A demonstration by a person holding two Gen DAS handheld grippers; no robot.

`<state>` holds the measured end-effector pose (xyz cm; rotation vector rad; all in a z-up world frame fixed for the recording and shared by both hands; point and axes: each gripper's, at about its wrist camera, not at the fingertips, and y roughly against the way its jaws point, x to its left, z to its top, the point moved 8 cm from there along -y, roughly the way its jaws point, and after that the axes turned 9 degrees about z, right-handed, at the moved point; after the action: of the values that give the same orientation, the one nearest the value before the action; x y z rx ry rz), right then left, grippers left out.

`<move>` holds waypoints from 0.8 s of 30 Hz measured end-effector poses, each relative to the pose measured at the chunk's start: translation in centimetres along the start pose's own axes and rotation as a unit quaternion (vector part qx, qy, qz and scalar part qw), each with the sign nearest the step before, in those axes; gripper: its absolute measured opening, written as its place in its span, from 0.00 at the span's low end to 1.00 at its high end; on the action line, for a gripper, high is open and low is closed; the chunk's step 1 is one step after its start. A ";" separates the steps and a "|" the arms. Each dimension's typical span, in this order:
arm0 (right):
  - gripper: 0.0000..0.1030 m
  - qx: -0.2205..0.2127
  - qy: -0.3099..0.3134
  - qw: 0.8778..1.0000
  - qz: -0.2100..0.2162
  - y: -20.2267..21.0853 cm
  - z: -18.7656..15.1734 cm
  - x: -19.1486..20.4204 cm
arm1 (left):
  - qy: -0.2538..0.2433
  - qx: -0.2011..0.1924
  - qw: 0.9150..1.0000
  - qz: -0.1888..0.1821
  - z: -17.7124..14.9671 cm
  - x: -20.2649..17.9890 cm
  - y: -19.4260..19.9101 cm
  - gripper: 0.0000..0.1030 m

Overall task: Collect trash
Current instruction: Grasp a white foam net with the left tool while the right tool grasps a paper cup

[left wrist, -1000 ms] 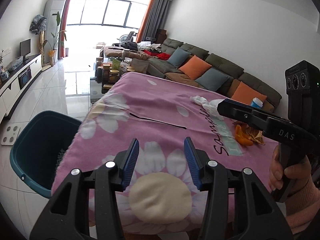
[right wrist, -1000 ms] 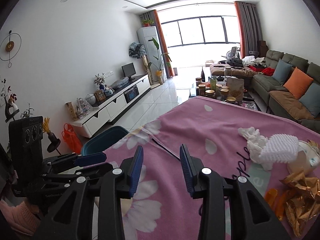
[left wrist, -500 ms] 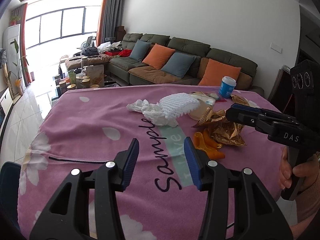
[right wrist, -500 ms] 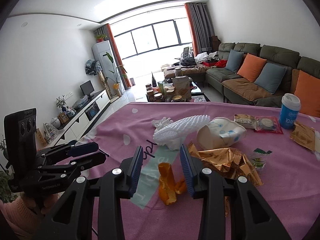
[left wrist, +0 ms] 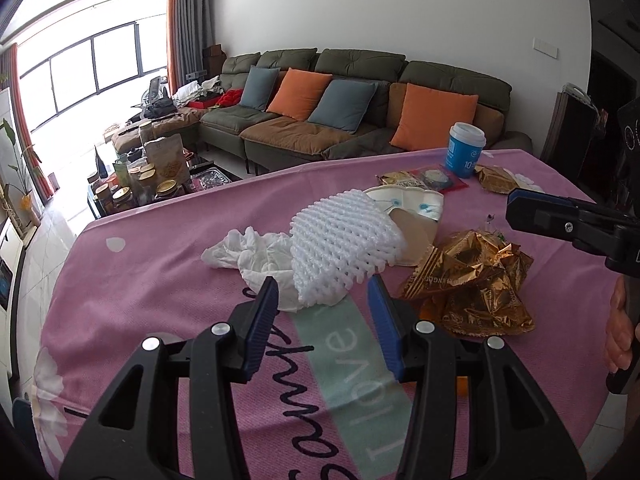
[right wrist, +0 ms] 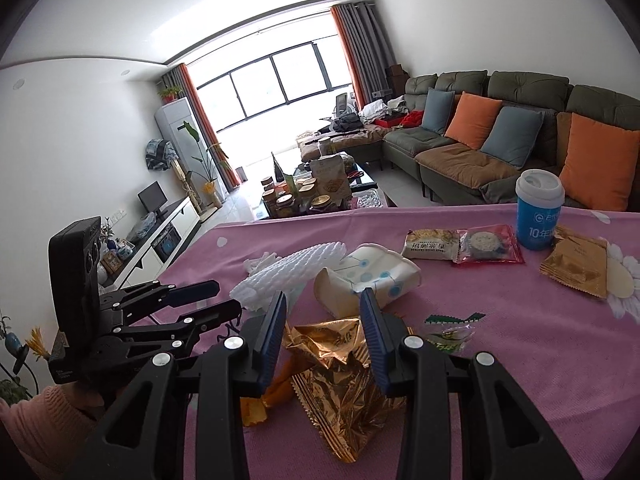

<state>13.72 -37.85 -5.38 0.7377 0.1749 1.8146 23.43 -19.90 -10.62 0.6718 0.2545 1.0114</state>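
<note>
Both grippers (left wrist: 322, 304) (right wrist: 323, 316) now over trash, seemingly empty.

On table: 1 cup (right wrist: 538, 212), 1 foam net (left wrist: 340, 246), 1 tissue wad (left wrist: 248, 252), 2 orange cushions (left wrist: 298, 94), 2 blue cushions (left wrist: 344, 104).

Left gripper (left wrist: 322, 290) tilted down and forward, jaws parted with a clear gap, nothing pinched between the blue pads (left wrist: 262, 326). Right gripper (right wrist: 323, 306) also angled down, jaws parted about the same, nothing clamped. Bare fingers of the right hand (left wrist: 620, 332) wrap its handle. Pink sleeve (right wrist: 44, 420) covers the left wrist.
</note>
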 end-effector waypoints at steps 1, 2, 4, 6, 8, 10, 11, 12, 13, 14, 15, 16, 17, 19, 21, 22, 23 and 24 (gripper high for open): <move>0.35 0.001 -0.002 1.000 0.001 0.0 0.1 -0.3 | -0.005 0.001 1.000 0.000 0.1 -0.1 -0.3 0.45; 0.35 0.002 -0.003 1.000 -0.002 -0.1 0.2 -0.6 | -0.011 0.003 1.000 0.001 0.1 -0.3 -0.6 0.45; 0.35 0.005 -0.007 1.000 -0.001 -0.3 0.5 -1.2 | -0.022 0.004 1.000 0.000 0.1 -0.6 -1.0 0.45; 0.35 0.008 -0.012 1.000 -0.001 -0.6 0.9 -2.0 | -0.028 0.009 1.000 0.000 0.2 -0.9 -1.6 0.41; 0.36 0.012 -0.015 1.000 -0.003 -1.0 1.3 -2.8 | -0.030 0.013 0.999 -0.006 0.2 -1.1 -2.0 0.36; 0.36 0.020 -0.022 1.000 -0.003 -1.5 1.7 -3.7 | -0.034 0.018 0.999 -0.009 0.2 -1.3 -2.3 0.25; 0.37 0.023 -0.026 0.999 -0.003 -1.8 1.9 -4.2 | -0.036 0.019 0.999 -0.009 0.1 -1.4 -2.5 0.17; 0.38 0.028 -0.029 0.999 -0.003 -2.2 2.0 -4.6 | -0.038 0.021 0.999 -0.010 0.1 -1.5 -2.6 0.10; 0.38 0.032 -0.031 0.999 -0.005 -2.5 2.1 -5.0 | -0.040 0.021 0.999 -0.008 0.1 -1.6 -2.6 0.08; 0.38 0.036 -0.031 0.999 -0.006 -2.8 2.2 -5.5 | -0.042 0.019 0.999 -0.005 0.1 -1.7 -2.6 0.06; 0.40 0.043 -0.031 0.999 -0.004 -3.3 2.3 -5.8 | -0.042 0.017 0.999 -0.003 0.2 -1.7 -2.6 0.03; 0.40 0.049 -0.033 0.998 -0.005 -3.7 2.4 -6.2 | -0.041 0.014 0.999 -0.001 0.2 -1.7 -2.5 0.01; 0.40 0.054 -0.034 0.998 -0.006 -4.1 2.5 -6.6 | -0.037 0.012 0.999 -0.001 0.2 -1.5 -2.3 0.01; 0.40 0.065 -0.034 0.997 -0.003 -5.1 2.7 -7.2 | -0.029 0.007 1.000 -0.001 0.3 -1.2 -1.8 0.01; 0.41 0.079 -0.034 0.996 0.003 -6.1 2.8 -7.5 | -0.019 0.004 1.000 -0.004 0.3 -0.7 -1.3 0.01; 0.41 0.087 -0.037 0.996 0.011 -6.7 2.8 -7.6 | -0.013 0.001 1.000 -0.003 0.3 -0.4 -1.1 0.01; 0.41 0.091 -0.042 0.995 0.012 -7.1 2.8 -7.8 | -0.008 -0.001 1.000 -0.003 0.3 -0.2 -0.7 0.01; 0.42 0.096 -0.047 0.994 0.018 -7.6 2.8 -8.0 | -0.003 -0.004 1.000 -0.003 0.3 0.1 -0.4 0.01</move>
<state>22.98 -42.83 -9.83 0.9652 0.2791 1.8105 23.95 -20.07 -10.60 0.6665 0.2467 1.0034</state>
